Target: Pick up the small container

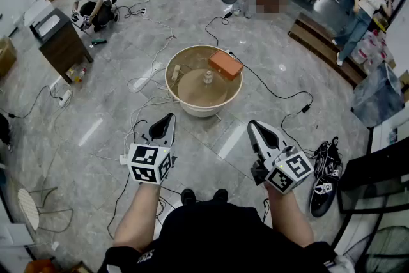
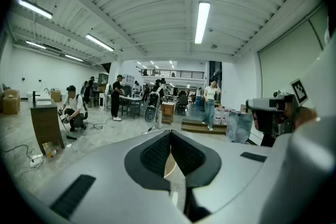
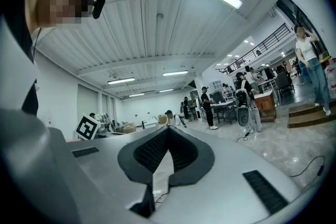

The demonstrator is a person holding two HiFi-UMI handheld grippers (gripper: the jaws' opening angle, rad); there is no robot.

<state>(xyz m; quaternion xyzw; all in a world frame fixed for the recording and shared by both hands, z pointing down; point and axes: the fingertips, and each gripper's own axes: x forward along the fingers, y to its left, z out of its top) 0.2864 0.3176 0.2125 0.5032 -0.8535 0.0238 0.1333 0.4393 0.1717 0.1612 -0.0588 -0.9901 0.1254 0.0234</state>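
Note:
The small container (image 1: 208,78), a little clear jar, stands in the middle of a round beige table (image 1: 192,107) ahead of me in the head view. Beside it, toward the far right rim, lies an orange box (image 1: 225,64). My left gripper (image 1: 168,119) hovers short of the table's near left edge, shut with nothing in it. My right gripper (image 1: 253,126) is held short of the near right edge, also shut and empty. In the left gripper view the left gripper (image 2: 170,134) has its pads meeting at the tip; the right gripper (image 3: 168,129) looks the same in the right gripper view. Neither of these two views shows the jar.
Cables trail over the grey floor around the table. A pair of black shoes (image 1: 324,176) lies at my right, a dark cabinet (image 1: 61,41) stands at the left with a crouching person (image 1: 92,0) behind it. Wooden steps (image 1: 319,41) and a standing person (image 1: 358,16) are far right.

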